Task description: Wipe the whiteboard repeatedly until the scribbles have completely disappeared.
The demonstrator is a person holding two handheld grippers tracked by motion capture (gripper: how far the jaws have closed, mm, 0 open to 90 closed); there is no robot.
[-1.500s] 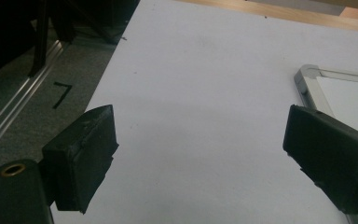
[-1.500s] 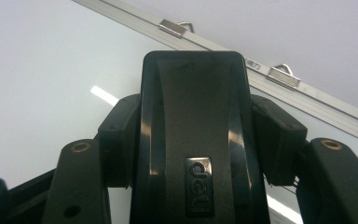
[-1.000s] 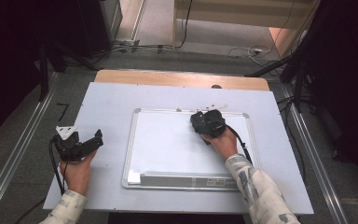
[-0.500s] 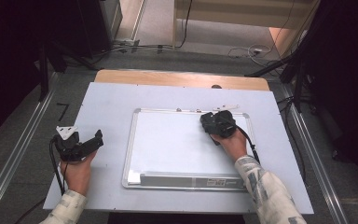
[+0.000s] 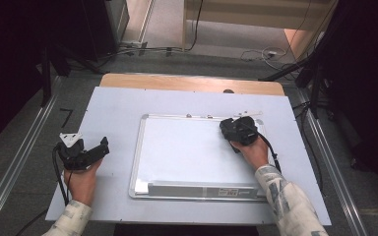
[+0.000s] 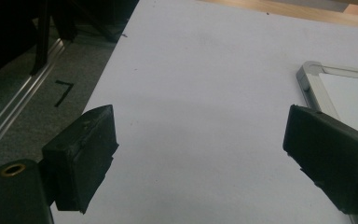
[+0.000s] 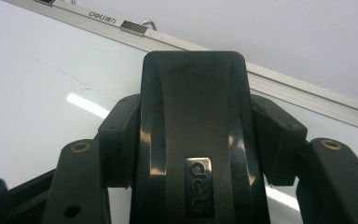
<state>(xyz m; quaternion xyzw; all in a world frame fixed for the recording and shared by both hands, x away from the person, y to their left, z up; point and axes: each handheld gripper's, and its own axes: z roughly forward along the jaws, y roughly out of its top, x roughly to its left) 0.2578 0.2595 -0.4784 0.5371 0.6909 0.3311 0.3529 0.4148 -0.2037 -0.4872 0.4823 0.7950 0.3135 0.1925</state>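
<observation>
Right claw clenched on a black eraser, pads pressed against both its flanks, the eraser's flat back facing the camera that rides on the claw. Pressed down on the whiteboard near its far right corner, just short of the silver frame. Beyond the claw's tip: the frame rail with a small metal clip, then bare pale tabletop. Nothing between the eraser and the board surface; faint streaks on the white just to the left of the claw. Cable looping back from the claw along the sleeve.

Left claw released, jaws spread wide with only the tabletop between them, resting well apart from the board's near left side. Board's rounded corner just ahead of its right jaw. Grey floor with a metal rail off beyond its left jaw
</observation>
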